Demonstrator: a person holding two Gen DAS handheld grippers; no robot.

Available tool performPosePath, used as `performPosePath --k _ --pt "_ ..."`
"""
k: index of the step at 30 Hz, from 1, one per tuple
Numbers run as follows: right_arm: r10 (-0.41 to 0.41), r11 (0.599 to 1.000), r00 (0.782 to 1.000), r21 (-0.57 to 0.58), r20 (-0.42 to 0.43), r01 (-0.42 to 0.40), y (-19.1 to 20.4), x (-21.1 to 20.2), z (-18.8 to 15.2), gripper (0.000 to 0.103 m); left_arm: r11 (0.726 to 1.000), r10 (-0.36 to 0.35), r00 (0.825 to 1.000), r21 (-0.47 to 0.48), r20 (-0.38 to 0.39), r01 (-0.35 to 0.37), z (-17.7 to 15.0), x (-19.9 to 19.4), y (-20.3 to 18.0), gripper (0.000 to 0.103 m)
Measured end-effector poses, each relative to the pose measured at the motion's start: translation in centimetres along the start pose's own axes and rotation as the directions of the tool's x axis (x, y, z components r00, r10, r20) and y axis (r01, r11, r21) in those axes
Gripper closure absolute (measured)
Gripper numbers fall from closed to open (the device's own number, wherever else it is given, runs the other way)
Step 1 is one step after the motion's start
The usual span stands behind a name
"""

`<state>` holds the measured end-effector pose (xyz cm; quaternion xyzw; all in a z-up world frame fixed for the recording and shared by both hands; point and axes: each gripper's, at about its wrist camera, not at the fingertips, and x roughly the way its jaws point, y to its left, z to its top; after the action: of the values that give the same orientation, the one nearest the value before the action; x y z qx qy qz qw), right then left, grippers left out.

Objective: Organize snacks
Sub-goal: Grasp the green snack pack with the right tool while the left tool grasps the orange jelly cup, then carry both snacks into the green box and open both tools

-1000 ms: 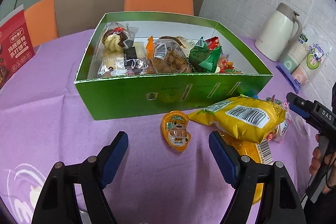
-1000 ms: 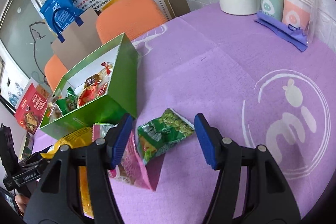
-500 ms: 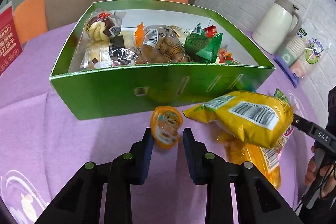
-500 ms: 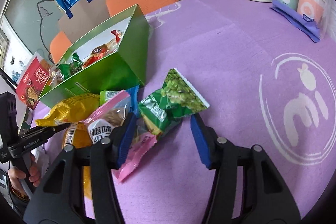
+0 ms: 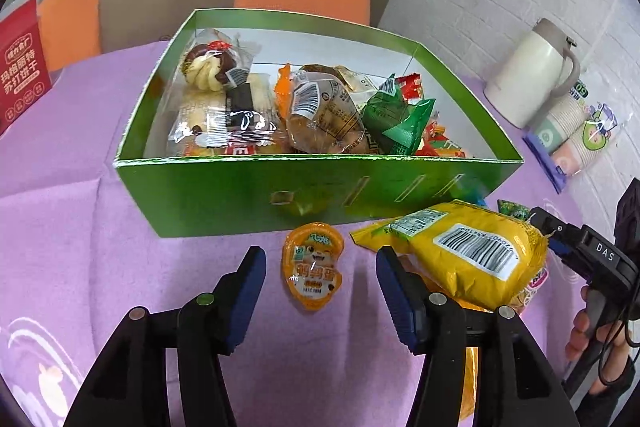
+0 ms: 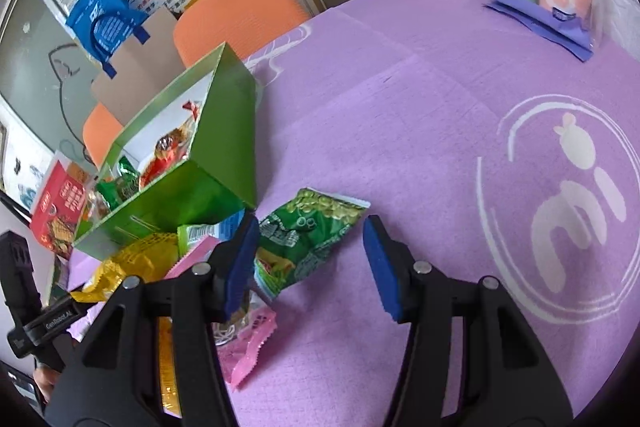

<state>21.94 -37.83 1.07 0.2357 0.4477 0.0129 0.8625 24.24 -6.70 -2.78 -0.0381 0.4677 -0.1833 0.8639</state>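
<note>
Snacks: orange jelly cup [image 5: 314, 269] lies between the opening left tool [image 5: 318, 291], ungripped; right tool [image 6: 310, 259] gapes around green packet [image 6: 308, 235].

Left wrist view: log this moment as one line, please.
left claw: opening, around small orange jelly pack, pads clear | pack: flat on purple tablecloth, outside green cardboard box | right claw: open over green pea packet

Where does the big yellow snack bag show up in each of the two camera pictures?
Left wrist view: the yellow snack bag lies at lower right, barcode up, just in front of the green box.
Right wrist view: only part of it shows at lower left, half hidden behind the black fingers, below the box.
Shared landmark: the green box, seen in both pictures.
</note>
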Motion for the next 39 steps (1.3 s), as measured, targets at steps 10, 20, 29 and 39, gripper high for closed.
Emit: performPosePath --k 10,20,29,39 --pt "0.037 0.999 0.999 0.000 0.031 -0.038 -0.2 -0.4 -0.4 0.076 1.000 0.004 1.000 -0.011 -0.014 -0.004 -0.7 0.6 0.2 0.080" --pt "0.007 0.993 0.978 -0.119 0.210 0.018 3.5 -6.4 -0.3 0.078 0.999 -0.021 0.997 -0.036 0.076 0.024 -1.8 -5.0 1.1 0.081" --pt "0.150 0.968 0.973 -0.228 0.177 -0.108 9.9 -5.6 1.8 0.078 0.995 -0.101 0.978 0.024 0.182 0.098 2.6 -9.7 -1.7 0.081" --pt "0.164 0.964 0.980 -0.232 0.116 -0.134 11.7 -0.9 4.4 0.078 0.996 -0.085 0.983 0.048 0.166 0.078 7.2 -6.9 -3.1 0.080"
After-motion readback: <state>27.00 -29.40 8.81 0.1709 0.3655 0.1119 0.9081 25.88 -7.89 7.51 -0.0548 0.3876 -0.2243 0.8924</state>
